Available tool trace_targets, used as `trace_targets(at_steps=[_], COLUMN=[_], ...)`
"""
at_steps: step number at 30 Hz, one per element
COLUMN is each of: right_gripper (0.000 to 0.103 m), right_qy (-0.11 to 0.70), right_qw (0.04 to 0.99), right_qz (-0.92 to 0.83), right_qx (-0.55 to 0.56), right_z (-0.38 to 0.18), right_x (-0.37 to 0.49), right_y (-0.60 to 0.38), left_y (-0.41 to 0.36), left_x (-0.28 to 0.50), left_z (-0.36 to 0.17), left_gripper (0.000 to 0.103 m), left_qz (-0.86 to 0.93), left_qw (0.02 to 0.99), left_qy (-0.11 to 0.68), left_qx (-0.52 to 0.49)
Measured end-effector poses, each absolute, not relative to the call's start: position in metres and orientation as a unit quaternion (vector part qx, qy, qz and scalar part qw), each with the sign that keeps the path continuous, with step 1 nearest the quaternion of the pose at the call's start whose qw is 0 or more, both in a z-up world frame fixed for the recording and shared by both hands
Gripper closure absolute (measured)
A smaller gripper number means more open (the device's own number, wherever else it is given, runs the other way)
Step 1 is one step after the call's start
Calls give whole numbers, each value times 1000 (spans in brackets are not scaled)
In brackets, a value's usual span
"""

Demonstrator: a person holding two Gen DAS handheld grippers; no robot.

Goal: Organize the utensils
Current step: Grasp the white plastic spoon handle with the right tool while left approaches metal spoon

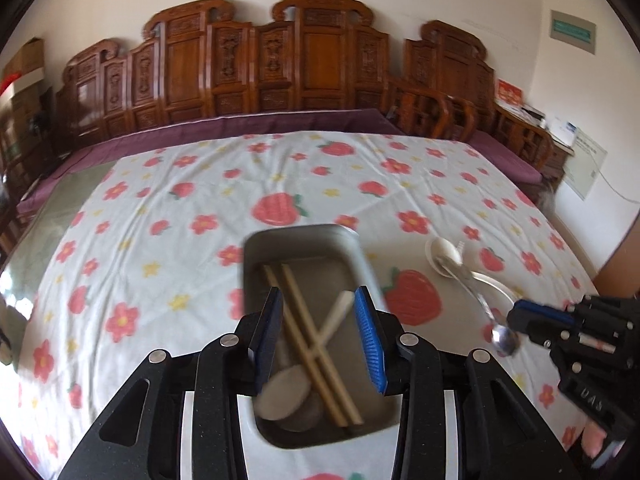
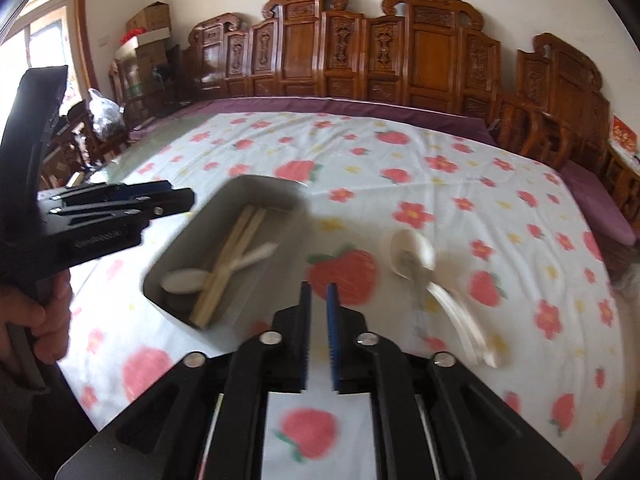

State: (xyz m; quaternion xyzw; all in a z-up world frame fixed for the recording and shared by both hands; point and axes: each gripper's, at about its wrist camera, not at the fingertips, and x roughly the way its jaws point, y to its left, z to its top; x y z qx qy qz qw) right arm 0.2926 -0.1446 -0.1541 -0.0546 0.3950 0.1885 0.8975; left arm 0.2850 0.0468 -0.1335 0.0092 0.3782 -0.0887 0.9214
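A grey metal tray (image 1: 352, 256) (image 2: 192, 236) holds two wooden chopsticks (image 1: 312, 344) (image 2: 224, 264) and a white spoon (image 1: 288, 392) (image 2: 184, 280). My left gripper (image 1: 316, 328) is open above the tray, holding nothing. To the tray's right on the cloth lie a white ceramic spoon (image 1: 444, 254) (image 2: 412, 252) and a metal spoon (image 1: 505, 338) (image 2: 420, 300). My right gripper (image 2: 318, 324) is nearly closed with a narrow gap, empty, above the cloth between the tray and the spoons. In the left wrist view it (image 1: 516, 316) is next to the metal spoon's bowl.
A strawberry and flower patterned cloth (image 1: 180, 208) (image 2: 460, 184) covers the table. Carved wooden chairs (image 1: 304, 52) (image 2: 400, 52) line the far edge. Cardboard boxes (image 2: 148, 24) stand at the back left. A hand (image 2: 36, 316) grips the left gripper's handle.
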Motion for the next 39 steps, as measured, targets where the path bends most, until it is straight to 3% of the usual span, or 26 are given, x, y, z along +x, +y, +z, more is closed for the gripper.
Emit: trace_targets(at_steps=[2, 10, 30, 35, 39], right_gripper=[83, 83, 81, 90, 91], right_qy=[400, 431, 492, 485, 474], right_qw=[899, 891, 840, 845, 862], right_qz=[171, 128, 141, 139, 133], right_qx=[-59, -56, -182, -177, -120], right_z=[-158, -178, -246, -244, -230], right_x=[290, 307, 379, 369, 358], right_y=[-167, -228, -208, -213, -230], left_y=[34, -8, -36, -42, -59], left_x=[283, 273, 264, 260, 258], left_z=[-136, -152, -171, -176, -182], left_gripper=[67, 63, 63, 63, 63], left_qz=[-101, -143, -166, -169, -172], left_qw=[920, 908, 898, 894, 893], left_qy=[380, 393, 407, 414, 415], left_qx=[10, 5, 6, 3, 14])
